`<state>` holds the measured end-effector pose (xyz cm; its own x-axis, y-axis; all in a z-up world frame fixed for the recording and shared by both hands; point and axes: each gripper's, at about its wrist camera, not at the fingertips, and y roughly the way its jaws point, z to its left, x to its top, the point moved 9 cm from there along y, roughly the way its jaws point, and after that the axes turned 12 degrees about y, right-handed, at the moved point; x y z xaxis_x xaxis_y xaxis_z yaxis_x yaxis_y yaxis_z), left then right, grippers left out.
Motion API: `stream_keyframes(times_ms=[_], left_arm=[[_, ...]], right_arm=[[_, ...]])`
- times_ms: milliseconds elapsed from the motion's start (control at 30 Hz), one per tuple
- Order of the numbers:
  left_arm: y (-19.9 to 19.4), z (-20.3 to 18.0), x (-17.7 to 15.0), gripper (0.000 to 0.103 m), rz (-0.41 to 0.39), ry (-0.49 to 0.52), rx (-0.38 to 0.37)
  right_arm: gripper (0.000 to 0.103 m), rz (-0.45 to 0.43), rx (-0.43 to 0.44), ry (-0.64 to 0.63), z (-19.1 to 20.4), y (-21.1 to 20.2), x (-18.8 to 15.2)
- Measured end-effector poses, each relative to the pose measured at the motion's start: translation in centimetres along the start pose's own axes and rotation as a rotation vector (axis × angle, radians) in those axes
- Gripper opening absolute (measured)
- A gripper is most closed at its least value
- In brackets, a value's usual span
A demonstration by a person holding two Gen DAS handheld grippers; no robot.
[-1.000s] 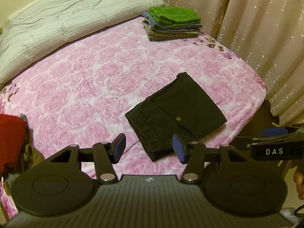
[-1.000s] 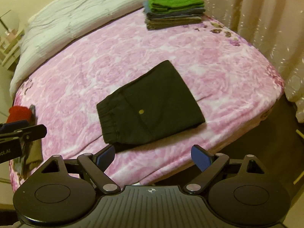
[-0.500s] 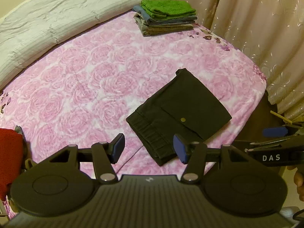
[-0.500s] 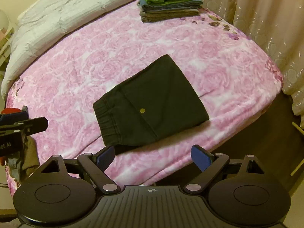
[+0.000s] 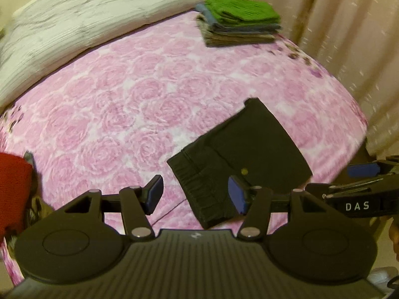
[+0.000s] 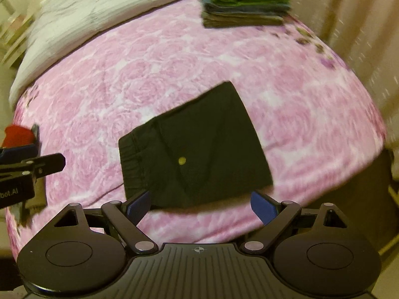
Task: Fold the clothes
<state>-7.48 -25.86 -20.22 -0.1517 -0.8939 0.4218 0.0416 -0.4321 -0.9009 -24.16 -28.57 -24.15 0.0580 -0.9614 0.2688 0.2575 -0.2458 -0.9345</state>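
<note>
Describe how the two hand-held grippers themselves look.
Both look alike. The left hand-held gripper and the right hand-held gripper have matte black bodies with ribbed tops, two round discs, silver pivot screws on black linkage arms, and blue finger pads. White lettering "DAS" marks the right one's side in the left wrist view.

From my left wrist camera I can read "DAS" in pale capitals on the black body of the right gripper (image 5: pixel 359 172), at the right edge of the view. From my right wrist camera I read "bot.AI" on the black body of the left gripper (image 6: pixel 32 159), at the left edge; the word's start is cut off by the frame. I find no other readable text.
</note>
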Motion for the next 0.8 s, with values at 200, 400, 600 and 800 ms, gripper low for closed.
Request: stream_keyframes(times_ms=[200, 400, 600, 800], left_arm=[[1.1, -2.1, 1.3, 0.057, 0.033, -0.170, 0.068], [1.7, -4.8, 1.2, 0.057, 0.071, -0.313, 0.118], [1.5, -6.4, -0.4, 0.058, 0.117, -0.412, 0.175], [1.0, -7.1, -2.0, 0.063, 0.141, -0.489, 0.216]], right_arm=[[0.090, 0.019, 0.025, -0.214, -2.2, 0.6, 3.2], [0.090, 0.068, 0.055, -0.345, -4.8, 1.7, 4.6], [0.090, 0.110, 0.099, -0.438, -5.8, 2.2, 4.8], [0.090, 0.131, 0.127, -0.515, -6.1, 2.6, 4.4]])
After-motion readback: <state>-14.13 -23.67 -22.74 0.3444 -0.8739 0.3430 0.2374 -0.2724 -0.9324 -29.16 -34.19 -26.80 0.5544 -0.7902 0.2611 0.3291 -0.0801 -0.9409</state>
